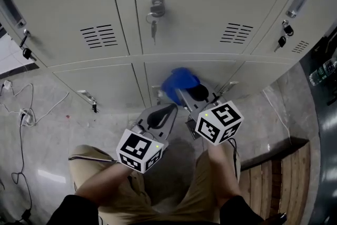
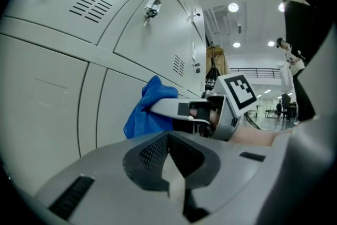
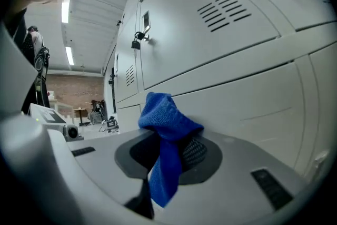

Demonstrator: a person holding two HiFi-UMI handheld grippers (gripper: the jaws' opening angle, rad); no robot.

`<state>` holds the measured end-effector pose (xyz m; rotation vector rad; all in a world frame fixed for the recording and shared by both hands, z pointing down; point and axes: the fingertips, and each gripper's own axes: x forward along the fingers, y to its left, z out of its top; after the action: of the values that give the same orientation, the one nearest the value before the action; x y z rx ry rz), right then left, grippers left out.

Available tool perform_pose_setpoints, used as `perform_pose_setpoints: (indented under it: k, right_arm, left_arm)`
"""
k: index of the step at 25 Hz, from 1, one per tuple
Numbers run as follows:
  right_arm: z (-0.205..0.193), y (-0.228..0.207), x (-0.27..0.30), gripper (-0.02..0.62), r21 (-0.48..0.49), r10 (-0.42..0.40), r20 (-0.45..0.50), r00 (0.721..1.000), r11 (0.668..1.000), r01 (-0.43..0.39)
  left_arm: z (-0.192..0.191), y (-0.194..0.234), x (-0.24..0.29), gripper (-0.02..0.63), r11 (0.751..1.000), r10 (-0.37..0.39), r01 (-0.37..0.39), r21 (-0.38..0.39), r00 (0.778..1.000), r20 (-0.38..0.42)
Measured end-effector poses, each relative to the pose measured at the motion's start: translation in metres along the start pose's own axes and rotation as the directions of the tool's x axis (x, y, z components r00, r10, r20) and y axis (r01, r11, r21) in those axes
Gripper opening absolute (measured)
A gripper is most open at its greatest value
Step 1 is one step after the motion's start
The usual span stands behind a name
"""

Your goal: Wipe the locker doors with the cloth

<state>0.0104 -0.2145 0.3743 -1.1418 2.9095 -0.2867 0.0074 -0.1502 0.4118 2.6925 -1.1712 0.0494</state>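
The left claw (image 1: 169, 109) is pinched together on nothing and sits just beside its partner, low in front of the lockers. To its right, the right claw (image 3: 169, 151) is clamped on the blue cloth (image 3: 167, 117). A wad bulges past the tips and a tail hangs below them. The wad is at, or just off, the lower locker door (image 3: 253, 108) straight ahead of the claw. I cannot tell whether they touch.

The likely trouble is that only a thin fold is pinched, so a hard drag could pull the cloth free. If the wad rolls aside, bare tips could scrape the paint. A sideways sweep may also knock the idle claw.
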Motion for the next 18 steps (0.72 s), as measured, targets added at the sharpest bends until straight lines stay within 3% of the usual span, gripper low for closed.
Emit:
perform_pose_setpoints:
  k: [4, 11, 18]
  right_arm:
    - [-0.014, 0.02, 0.025, 0.08, -0.013, 0.045, -0.044, 0.998, 0.999, -0.046]
    - [-0.034, 0.043, 0.054, 0.08, 0.028, 0.118, -0.1, 0.988, 0.993, -0.116]
    - [-0.052, 0.041, 0.064, 0.08, -0.036, 0.056, -0.176, 0.983, 0.997, -0.063]
  left_arm:
    - [0.004, 0.021, -0.01, 0.009, 0.998, 0.049, -0.049, -0.034, 0.999, 0.014]
    - [-0.009, 0.04, -0.02, 0.009, 0.995, 0.079, -0.082, -0.06, 0.996, -0.042]
    - [-0.026, 0.047, -0.017, 0.009, 0.995, 0.069, -0.076, -0.064, 0.992, -0.102]
